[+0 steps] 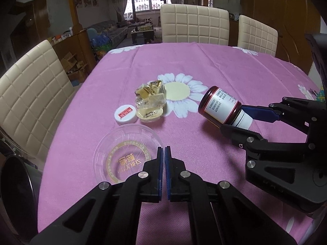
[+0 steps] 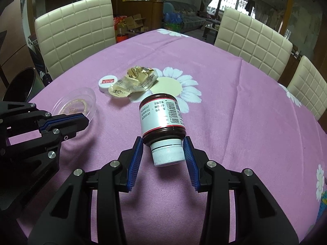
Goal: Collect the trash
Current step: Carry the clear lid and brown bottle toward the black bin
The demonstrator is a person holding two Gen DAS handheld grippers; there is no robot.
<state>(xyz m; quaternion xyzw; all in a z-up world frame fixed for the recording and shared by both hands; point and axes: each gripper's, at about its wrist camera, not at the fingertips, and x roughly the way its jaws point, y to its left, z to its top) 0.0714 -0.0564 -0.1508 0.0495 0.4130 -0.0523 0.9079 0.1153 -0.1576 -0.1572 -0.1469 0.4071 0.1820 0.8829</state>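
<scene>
Between the right gripper's (image 2: pixel 163 153) blue pads sits a dark red glass bottle (image 2: pixel 161 116), clamped at its white cap. Left of it, the left gripper (image 1: pixel 164 153) is pinched shut on a clear plastic lid's (image 1: pixel 122 153) rim; crumpled gold wrapper (image 1: pixel 150 102) and small white cap (image 1: pixel 125 115) lie beyond.

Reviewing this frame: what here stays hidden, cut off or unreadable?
- Left gripper pads, both views: shut on the clear lid's rim? The transparent edge hides it.
- Dark bin, both views: cut by the frame edge, inside unseen.
- Bottle label: mirrored, too small.
</scene>
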